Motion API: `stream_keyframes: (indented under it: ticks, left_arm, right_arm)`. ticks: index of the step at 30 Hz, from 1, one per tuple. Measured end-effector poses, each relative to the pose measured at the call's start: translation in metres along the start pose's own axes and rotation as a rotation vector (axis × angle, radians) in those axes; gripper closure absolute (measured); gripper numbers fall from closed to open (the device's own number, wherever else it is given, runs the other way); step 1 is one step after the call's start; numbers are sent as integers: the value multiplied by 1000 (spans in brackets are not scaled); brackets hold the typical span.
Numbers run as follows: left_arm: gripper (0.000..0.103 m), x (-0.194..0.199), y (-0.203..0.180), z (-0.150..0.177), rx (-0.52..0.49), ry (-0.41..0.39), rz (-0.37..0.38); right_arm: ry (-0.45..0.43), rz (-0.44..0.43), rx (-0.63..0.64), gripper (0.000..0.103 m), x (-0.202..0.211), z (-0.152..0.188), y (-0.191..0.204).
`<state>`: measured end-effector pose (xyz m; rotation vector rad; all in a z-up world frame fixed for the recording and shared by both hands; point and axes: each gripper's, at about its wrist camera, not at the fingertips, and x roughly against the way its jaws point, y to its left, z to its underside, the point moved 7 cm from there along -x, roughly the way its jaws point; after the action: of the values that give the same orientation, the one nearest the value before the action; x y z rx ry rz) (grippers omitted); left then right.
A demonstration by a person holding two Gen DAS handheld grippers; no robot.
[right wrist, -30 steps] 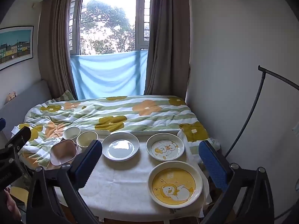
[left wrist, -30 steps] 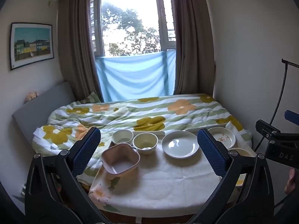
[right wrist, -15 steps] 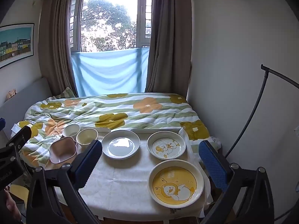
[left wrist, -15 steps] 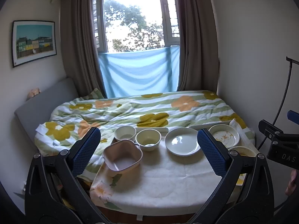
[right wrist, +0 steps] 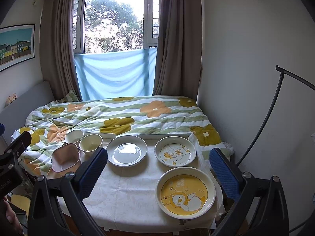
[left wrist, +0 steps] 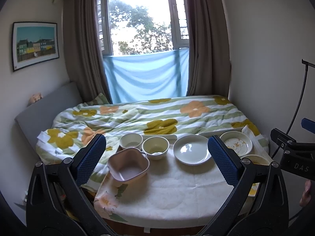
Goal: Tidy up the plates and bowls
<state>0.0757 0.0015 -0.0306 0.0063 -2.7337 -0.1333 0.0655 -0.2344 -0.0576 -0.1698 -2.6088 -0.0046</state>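
On the cloth-covered table [right wrist: 126, 194] sit a pink square bowl [left wrist: 128, 167] [right wrist: 66, 160], two cream bowls [left wrist: 155, 147] [left wrist: 131, 140] [right wrist: 91, 143] [right wrist: 74, 136], a plain white plate [left wrist: 191, 151] [right wrist: 127, 153], a white duck plate [right wrist: 175, 154] [left wrist: 236, 144] and a yellow duck plate [right wrist: 185, 192]. My left gripper [left wrist: 156, 157] hangs open above the near left of the table, empty. Over the near right hovers my right gripper [right wrist: 157, 173], open and empty, with the yellow plate seen between its fingers.
A bed with a flowered quilt [right wrist: 122, 116] lies right behind the table, under a curtained window [right wrist: 116, 21]. A white wall [right wrist: 246, 59] and a black curved stand [right wrist: 271, 106] are at the right. A hand shows at the lower left edge [right wrist: 9, 216].
Both wrist views have tilted slightly, so the dishes sit a little lower in frame. No dish has moved and both grippers stay open.
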Motion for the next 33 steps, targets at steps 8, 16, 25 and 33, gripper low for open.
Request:
stream_keyframes:
  ticks: [8, 16, 25, 33]
  left_arm:
    - [1, -3, 0, 0, 1, 1, 1]
    - [1, -3, -1, 1, -1, 1, 0]
    - [1, -5, 1, 2, 0, 0, -2]
    - [1, -5, 0, 2, 1, 0, -3]
  right_arm:
    - [4, -2, 1, 0, -3, 4, -1]
    - [11, -2, 1, 0, -7, 9, 4]
    - [14, -2, 1, 0, -6, 10, 6]
    - [19, -5, 3, 0, -7, 10, 10]
